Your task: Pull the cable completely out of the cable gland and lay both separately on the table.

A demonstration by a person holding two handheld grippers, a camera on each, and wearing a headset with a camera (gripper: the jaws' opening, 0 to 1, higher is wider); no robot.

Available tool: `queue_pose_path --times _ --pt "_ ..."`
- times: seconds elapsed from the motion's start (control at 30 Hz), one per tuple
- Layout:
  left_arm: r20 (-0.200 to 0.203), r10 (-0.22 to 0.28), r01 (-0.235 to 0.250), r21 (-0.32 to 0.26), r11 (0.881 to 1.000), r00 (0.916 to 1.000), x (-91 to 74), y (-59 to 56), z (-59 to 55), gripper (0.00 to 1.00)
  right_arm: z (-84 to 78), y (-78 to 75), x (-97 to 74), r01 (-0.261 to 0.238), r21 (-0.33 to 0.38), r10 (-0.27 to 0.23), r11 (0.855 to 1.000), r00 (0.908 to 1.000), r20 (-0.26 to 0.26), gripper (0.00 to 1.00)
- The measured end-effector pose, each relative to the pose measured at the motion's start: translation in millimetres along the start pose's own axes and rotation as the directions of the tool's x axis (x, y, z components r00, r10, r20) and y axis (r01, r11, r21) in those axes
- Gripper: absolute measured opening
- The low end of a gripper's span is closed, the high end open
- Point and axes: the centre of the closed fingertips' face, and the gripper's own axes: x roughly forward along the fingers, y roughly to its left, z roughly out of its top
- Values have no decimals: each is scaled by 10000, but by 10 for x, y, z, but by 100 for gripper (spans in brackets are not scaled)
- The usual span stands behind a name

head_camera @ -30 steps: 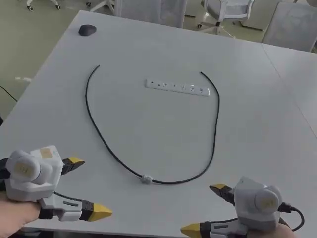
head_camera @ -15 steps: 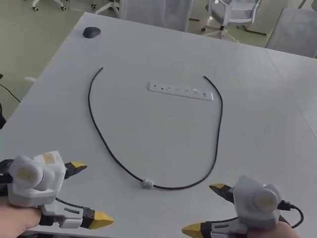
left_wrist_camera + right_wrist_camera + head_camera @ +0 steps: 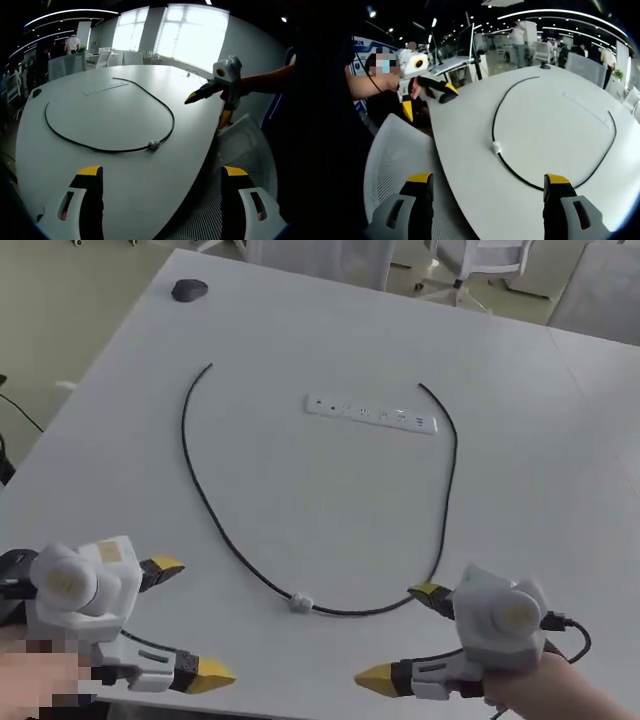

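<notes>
Cable [image 3: 184, 430] through gland [image 3: 298, 603], join indistinct, left gripper [image 3: 200, 620] and right gripper [image 3: 390, 633] released.

Head view downward, gripper views share cable [image 3: 184, 425]

The gland [image 3: 299, 603] is too small for me to tell how it sits on the cable [image 3: 183, 425]. The dark thing [image 3: 188, 289] at the bench's [image 3: 330, 500] far corner is too small to name. The bottom edge cuts off my right hand [image 3: 548, 692], the top edge the chairs [image 3: 458, 262].
</notes>
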Motion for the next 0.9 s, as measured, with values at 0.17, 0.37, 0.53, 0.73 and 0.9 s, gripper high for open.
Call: queue_pose_path --times 0.17,0.37,0.53,0.73,0.9 --pt "-23 20 -20 -8 10000 10000 9 11 0 98 23 -42 66 -60 -143 57 9999 9999 -161 91" --pt "-55 110 -110 -55 9999 9999 45 42 -10 95 43 -79 163 -96 -395 79 9992 9990 -434 88" --pt "-108 83 -83 -47 10000 9999 66 34 -14 93 94 -108 244 -190 -556 158 9983 9983 -568 86" --pt "-66 53 -54 -94 9999 10000 115 -6 -6 93 151 -111 335 -352 -877 285 9955 9967 -766 82" --pt "66 7 -6 -187 9998 10000 145 -37 15 93 184 -122 443 -458 -1002 361 9939 9946 -973 79"
